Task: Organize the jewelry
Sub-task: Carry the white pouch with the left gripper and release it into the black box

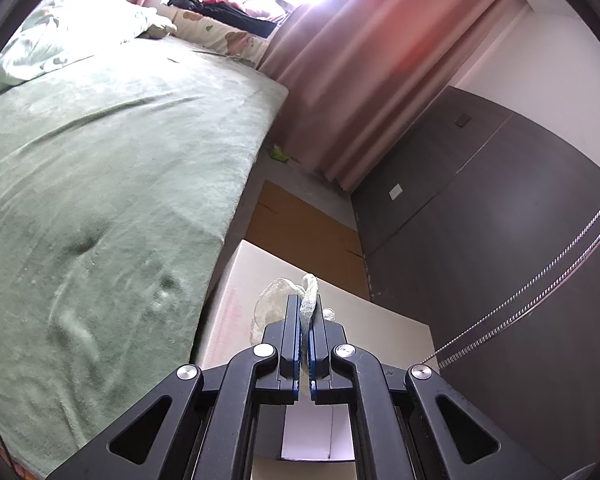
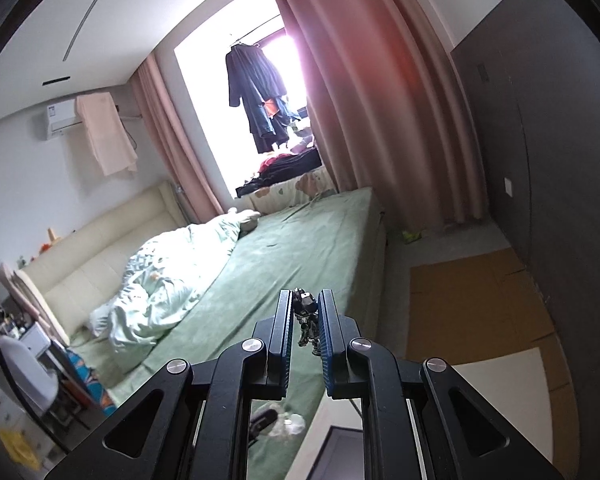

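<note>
No text or label can be read.

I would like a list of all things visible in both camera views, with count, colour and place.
plastic bag: one, clear, pinched in left tongs over the white box
chain: one, silver, two strands crossing the right of the left view
jewelry piece: one, dark metallic, between the right fingers
white box: one, beside the bed
bed: one, green cover
quilt: one, pale green, crumpled on the bed
curtains: pink, by the window
wardrobe: dark grey, right
cardboard: brown, on the floor
left tongs: black, shut on bag
right tongs: black, shut on jewelry
</note>
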Available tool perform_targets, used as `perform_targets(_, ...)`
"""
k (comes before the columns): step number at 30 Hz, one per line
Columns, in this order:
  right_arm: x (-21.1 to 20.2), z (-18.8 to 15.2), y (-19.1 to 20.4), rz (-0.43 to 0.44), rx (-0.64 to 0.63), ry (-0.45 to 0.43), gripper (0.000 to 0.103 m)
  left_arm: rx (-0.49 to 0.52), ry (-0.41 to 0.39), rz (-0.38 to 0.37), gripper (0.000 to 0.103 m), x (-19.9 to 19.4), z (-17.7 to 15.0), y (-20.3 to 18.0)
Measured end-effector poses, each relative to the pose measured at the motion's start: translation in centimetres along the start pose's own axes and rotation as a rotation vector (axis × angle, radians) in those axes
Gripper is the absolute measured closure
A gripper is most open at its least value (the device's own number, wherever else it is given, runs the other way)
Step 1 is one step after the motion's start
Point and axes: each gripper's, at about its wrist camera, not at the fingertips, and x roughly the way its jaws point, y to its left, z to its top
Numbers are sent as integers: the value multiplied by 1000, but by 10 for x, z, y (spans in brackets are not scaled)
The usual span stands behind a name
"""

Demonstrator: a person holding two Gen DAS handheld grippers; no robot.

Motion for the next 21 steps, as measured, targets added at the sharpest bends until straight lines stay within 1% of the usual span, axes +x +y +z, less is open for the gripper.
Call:
perform_targets(8,-10,13,17,9,-47,-41,89,-11,5,-1,101,5,3,-2)
perform_targets(12,-2,6,10,17,-26,-16,89,-9,10,5,101,7,2,-3)
perform_targets(15,12,-13,-1,6,-8,25,89,-1,8,3,101,8,2,-4)
perform_targets(18,27,-34,-14,22,25,74,89,11,11,6,101,9,1,-5)
perform_targets(21,48,-66,-27,48,53,142,89,13,16,12,101,10,-2,-5)
